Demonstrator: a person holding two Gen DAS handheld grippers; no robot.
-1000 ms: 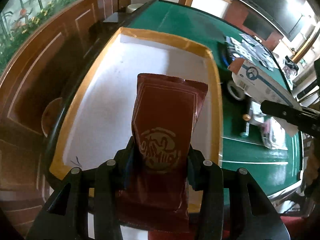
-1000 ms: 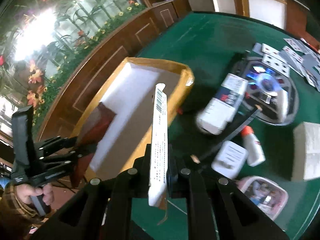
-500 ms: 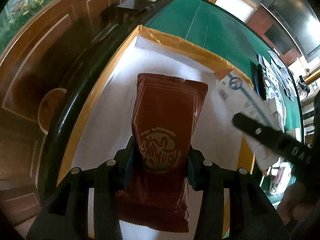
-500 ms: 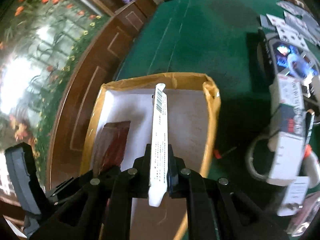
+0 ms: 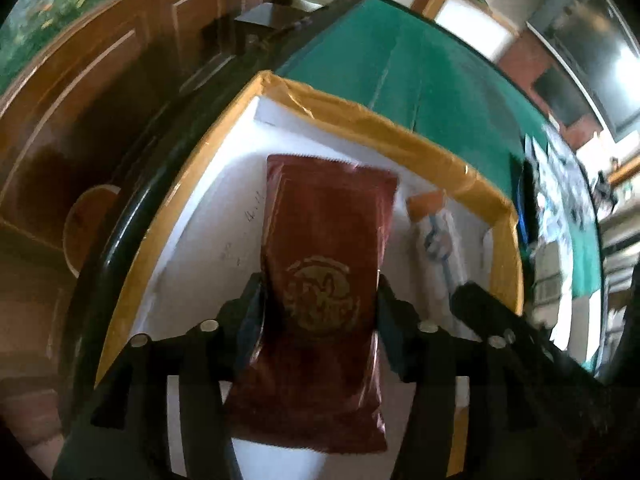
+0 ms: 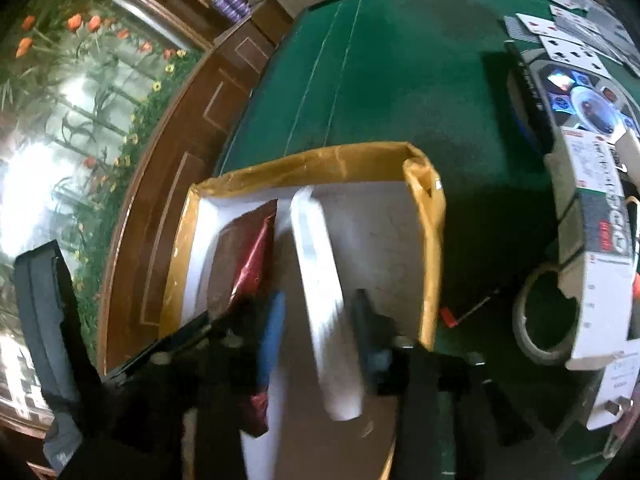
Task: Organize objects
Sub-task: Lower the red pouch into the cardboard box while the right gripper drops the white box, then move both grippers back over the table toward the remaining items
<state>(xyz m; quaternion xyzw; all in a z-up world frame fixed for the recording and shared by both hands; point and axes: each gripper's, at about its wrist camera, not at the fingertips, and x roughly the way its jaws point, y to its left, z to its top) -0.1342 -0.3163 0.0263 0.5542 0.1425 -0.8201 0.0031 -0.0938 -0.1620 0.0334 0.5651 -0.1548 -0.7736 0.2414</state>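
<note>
**Both packs over the tray, jaws parting**

The left wrist view looks straight down the dark red snack pouch [image 5: 324,264], showing its flat face with a gold round emblem and crimped top edge; the right wrist view shows that same pouch only edge-on, at the tray's left side. The right view alone takes in the clutter across the green table [image 6: 380,80]: playing cards [image 6: 568,40], a tape roll [image 6: 540,320] and a long white printed carton [image 6: 600,248].

The left hand-held gripper [image 5: 320,304] is opening, the pouch between its fingers, which stand just beside the pouch's edges. The right hand-held gripper [image 6: 316,320] is opening too; the flat white box [image 6: 320,280] lies blurred between its jaws with a clear gap on each side, so it is not clamped.

Both items sit within the white foam tray [image 6: 360,168], whose rim is wrapped in tan tape. The tray rests at the table's edge, close to wood panelling [image 5: 100,80].
</note>
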